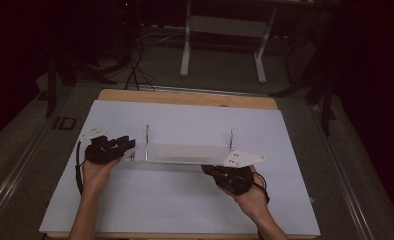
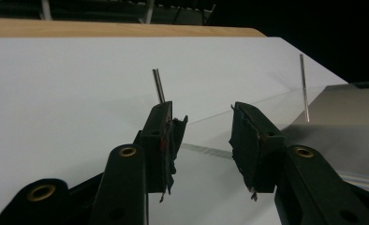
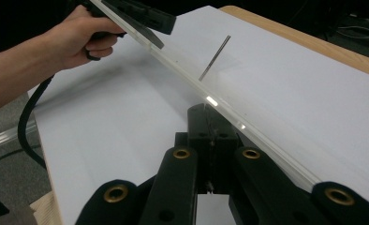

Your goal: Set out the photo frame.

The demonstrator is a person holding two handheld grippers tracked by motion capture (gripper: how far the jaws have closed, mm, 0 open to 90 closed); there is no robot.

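Note:
A clear flat plate [image 1: 185, 151] lies on the white sheet [image 1: 185, 200], with a thin metal pin standing near its left end [image 1: 146, 140] and another near its right end [image 1: 231, 142]. My left gripper [image 1: 130, 145] is at the plate's left end. In the left gripper view it [image 2: 206, 136] stands open, with the plate's edge [image 2: 206, 150] showing between the jaws and both pins [image 2: 158, 84] [image 2: 304, 84] beyond. My right gripper [image 1: 205, 169] is at the plate's front right corner. It [image 3: 210, 112] is shut, its tips against the plate's near edge [image 3: 182, 70].
The white sheet covers a wooden table [image 1: 185, 97] whose far edge shows bare. On the dark floor beyond stand a white table frame [image 1: 225, 30] and cables. In the right gripper view, the other hand [image 3: 75, 37] holds the left gripper [image 3: 145, 21] at the plate's far end.

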